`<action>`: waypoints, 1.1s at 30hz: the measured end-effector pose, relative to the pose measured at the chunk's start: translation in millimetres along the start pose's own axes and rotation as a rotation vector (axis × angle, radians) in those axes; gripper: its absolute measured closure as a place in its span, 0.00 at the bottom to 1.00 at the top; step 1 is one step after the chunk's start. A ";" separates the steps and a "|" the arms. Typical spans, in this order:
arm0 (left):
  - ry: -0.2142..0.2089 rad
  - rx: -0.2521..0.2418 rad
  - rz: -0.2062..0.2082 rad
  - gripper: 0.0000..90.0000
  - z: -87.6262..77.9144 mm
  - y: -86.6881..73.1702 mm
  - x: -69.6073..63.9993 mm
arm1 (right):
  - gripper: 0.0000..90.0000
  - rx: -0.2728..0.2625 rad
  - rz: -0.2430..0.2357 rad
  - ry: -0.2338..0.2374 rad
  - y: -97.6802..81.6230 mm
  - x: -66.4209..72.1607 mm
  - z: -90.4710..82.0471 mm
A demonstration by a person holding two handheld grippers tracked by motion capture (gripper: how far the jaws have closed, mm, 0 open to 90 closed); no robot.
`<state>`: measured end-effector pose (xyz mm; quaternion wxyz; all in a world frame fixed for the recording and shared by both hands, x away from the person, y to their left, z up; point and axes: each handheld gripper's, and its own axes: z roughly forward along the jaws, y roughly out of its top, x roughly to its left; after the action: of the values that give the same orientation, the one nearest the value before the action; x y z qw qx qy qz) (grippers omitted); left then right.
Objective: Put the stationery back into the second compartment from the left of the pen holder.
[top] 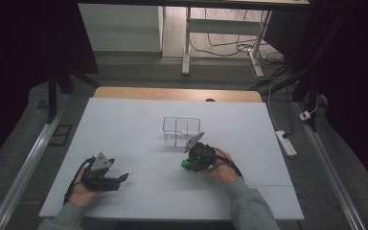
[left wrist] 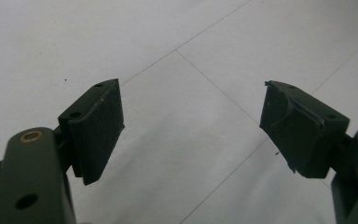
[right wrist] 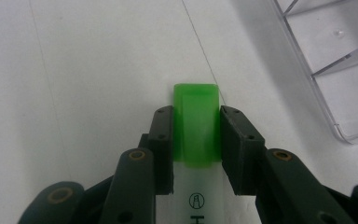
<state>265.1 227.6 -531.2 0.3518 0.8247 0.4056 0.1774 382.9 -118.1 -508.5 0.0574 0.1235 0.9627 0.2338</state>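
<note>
The right gripper (right wrist: 196,140) has its fingers clamped on a green-capped marker (right wrist: 196,123) just above the surface (top: 139,124) beside the clear organiser (top: 181,129) — likely pickup done, placing left — while the left gripper (left wrist: 191,126) idles, fingers wide.

One green-capped marker (right wrist: 196,126), one clear organizer (top: 181,131), two grippers.

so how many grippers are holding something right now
1. The right gripper is shut on the green-capped marker, beside the clear organizer. The left gripper is open over the table.
</note>
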 end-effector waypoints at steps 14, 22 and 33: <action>0.002 -0.004 -0.003 0.24 -1.1 -0.2 0.4 | 0.74 -0.082 0.006 -0.031 -1.6 -1.8 -15.8; 0.004 -0.005 -0.003 0.23 -1.3 -0.4 0.5 | 0.74 -0.129 0.027 -0.059 -0.6 0.8 -30.9; 0.002 -0.005 -0.003 0.23 -1.1 -0.6 1.0 | 0.74 -0.229 0.057 -0.083 0.9 0.8 -49.0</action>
<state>264.8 229.1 -530.9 0.3539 0.8231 0.4065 0.1788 374.1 -138.5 -464.8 0.1045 0.1529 0.9226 0.3383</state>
